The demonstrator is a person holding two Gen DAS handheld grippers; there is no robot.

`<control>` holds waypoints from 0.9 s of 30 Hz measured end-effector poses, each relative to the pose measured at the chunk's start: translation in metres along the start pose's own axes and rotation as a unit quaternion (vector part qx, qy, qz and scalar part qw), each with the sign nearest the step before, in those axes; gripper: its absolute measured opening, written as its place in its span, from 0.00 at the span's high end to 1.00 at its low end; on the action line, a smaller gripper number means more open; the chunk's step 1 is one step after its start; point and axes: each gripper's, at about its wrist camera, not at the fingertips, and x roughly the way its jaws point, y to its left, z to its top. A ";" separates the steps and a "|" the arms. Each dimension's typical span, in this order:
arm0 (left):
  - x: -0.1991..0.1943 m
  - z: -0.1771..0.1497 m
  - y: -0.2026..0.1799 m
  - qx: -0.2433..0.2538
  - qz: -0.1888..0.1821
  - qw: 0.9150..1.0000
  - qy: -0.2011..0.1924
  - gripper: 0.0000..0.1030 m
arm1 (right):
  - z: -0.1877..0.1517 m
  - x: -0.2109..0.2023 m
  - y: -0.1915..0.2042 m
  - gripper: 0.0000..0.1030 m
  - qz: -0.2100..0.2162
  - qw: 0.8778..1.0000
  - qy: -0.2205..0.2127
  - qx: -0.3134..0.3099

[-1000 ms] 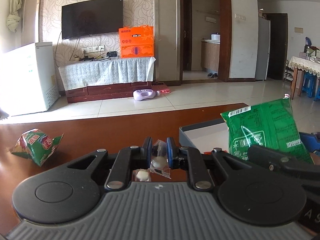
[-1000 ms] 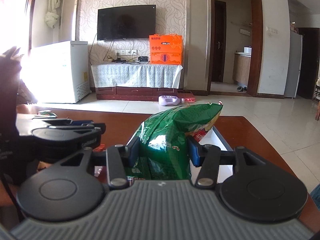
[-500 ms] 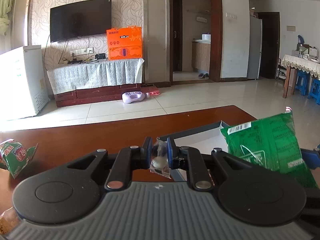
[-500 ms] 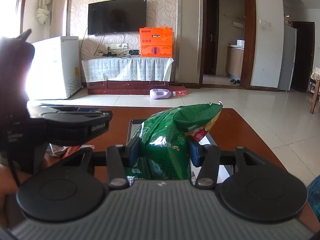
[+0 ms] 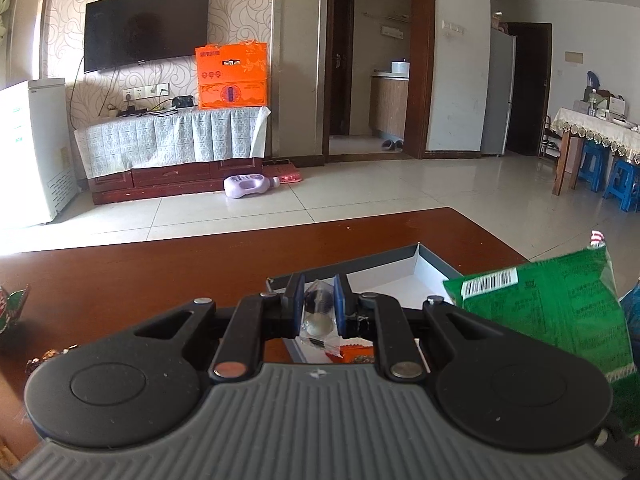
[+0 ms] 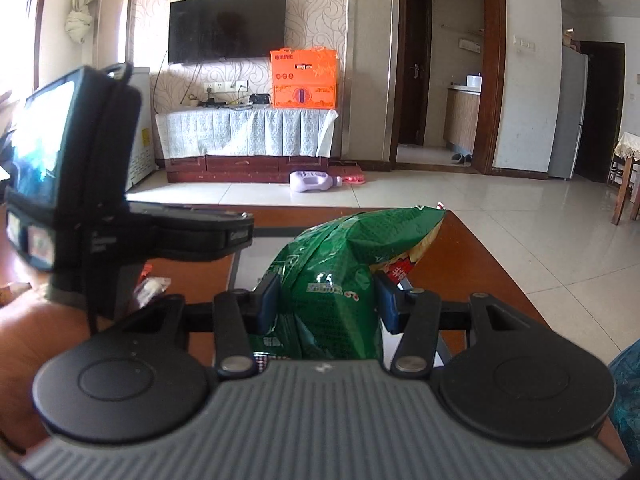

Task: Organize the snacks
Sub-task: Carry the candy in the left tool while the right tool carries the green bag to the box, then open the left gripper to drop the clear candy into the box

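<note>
Left gripper [image 5: 317,309] shifted — over box [image 5: 434,270].

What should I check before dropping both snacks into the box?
1. Left gripper shut on the clear candy packet: ok.
2. Right gripper shut on the green chip bag: ok.
3. Candy packet above the box opening: ok, it hangs just inside the near-left corner.
4. Chip bag over the box: ok, white floor shows around it.
5. Room left in the box: cannot tell; an orange wrapper lies inside, the rest is hidden.
6. Grippers apart: ok, though close.
</note>
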 end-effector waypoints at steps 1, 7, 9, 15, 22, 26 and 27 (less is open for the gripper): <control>0.004 0.001 0.000 0.001 -0.003 1.000 0.002 0.82 | 0.000 0.002 -0.001 0.49 0.001 1.000 0.004 -0.003; 0.029 0.004 -0.005 0.008 -0.013 1.000 0.012 0.82 | 0.000 0.006 -0.002 0.49 0.006 1.000 0.013 -0.012; 0.038 0.004 -0.005 0.008 -0.015 1.000 0.016 0.82 | -0.001 0.006 -0.001 0.49 0.008 1.000 0.016 -0.012; 0.053 0.000 -0.012 0.013 -0.020 0.999 0.024 0.82 | 0.005 0.015 -0.002 0.49 0.012 0.999 0.024 -0.024; 0.077 0.002 -0.012 0.022 -0.028 0.999 0.042 0.81 | 0.001 0.025 -0.002 0.49 0.013 0.998 0.051 -0.038; 0.087 0.003 -0.015 0.032 -0.030 0.998 0.046 0.79 | 0.000 0.027 0.002 0.49 0.015 0.997 0.053 -0.048; 0.090 0.004 -0.016 0.033 -0.031 0.998 0.046 0.77 | 0.000 0.027 0.003 0.49 0.015 0.997 0.054 -0.050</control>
